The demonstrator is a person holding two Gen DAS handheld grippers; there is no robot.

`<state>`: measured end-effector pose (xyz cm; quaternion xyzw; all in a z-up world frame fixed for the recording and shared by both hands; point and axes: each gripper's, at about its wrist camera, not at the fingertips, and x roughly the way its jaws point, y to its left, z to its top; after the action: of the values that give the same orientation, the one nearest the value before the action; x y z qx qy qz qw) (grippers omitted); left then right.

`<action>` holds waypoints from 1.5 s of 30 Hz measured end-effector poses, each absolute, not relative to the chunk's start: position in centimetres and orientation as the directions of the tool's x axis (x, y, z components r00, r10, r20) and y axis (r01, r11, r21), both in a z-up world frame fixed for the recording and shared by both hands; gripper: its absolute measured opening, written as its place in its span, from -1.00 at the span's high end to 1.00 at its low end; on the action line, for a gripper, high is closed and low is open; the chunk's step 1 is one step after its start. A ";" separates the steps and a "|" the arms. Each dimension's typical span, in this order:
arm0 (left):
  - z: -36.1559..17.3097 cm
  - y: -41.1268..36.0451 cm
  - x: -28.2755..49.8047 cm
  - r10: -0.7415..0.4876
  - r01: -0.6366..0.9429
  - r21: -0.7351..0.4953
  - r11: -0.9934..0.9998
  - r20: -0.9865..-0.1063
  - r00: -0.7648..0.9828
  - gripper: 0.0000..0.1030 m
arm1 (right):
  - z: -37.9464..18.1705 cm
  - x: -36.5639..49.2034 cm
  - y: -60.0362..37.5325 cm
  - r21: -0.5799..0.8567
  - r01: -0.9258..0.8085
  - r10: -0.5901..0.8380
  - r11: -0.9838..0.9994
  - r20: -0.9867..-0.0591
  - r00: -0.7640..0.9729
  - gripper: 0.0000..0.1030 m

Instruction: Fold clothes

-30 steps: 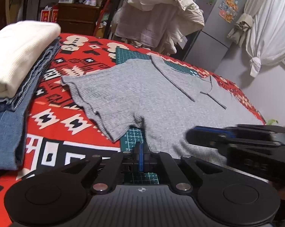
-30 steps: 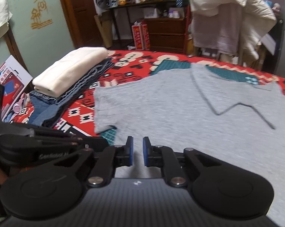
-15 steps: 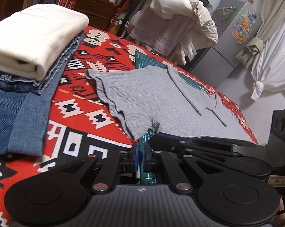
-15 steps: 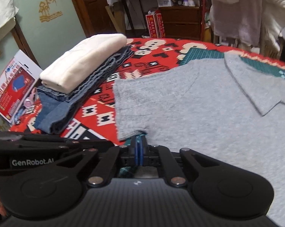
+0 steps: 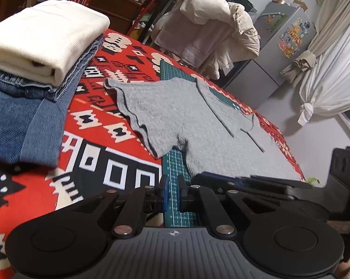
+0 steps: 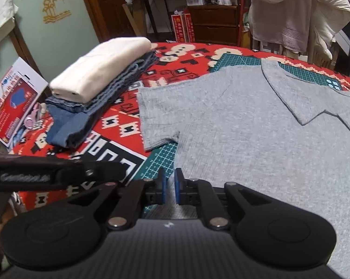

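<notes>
A grey short-sleeved shirt lies spread flat on a green cutting mat, its sleeve pointing towards the folded stack. My left gripper hovers over the mat just short of the shirt's side edge below the sleeve. Its fingers stand a narrow gap apart with nothing between them. My right gripper sits close beside it at the same edge, also slightly open and empty. Each gripper shows in the other's view: the right gripper, the left gripper.
A folded cream garment tops folded jeans on the red patterned cloth at the left. A chair heaped with clothes stands beyond the far edge. A printed box leans at the left.
The left gripper's fingers went from shut to a narrow gap. The right gripper shut half a second ago and has parted again. Both drew back towards the shirt's near side edge.
</notes>
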<state>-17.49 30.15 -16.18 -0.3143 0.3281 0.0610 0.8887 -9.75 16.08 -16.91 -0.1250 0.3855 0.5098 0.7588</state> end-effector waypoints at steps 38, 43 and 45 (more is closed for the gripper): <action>-17.4 26.5 -17.7 -0.252 -0.231 -0.546 0.805 -0.667 0.701 0.96 | -16.9 -10.9 11.5 0.336 -0.822 0.673 0.459 -0.736 0.075 0.89; -17.4 26.3 -18.2 -0.247 -0.235 -0.538 0.810 -0.676 0.694 1.00 | -16.6 -12.3 12.2 0.280 -0.861 0.659 0.425 -0.747 0.082 0.85; -17.3 26.3 -18.5 -0.243 -0.240 -0.534 0.811 -0.680 0.692 1.00 | -16.5 -13.0 12.5 0.243 -0.878 0.651 0.412 -0.753 0.097 0.84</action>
<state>-18.45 26.27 -17.35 -0.3075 0.3924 -0.0007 0.8669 -12.97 12.51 -16.48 -0.1355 0.4191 0.5252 0.7281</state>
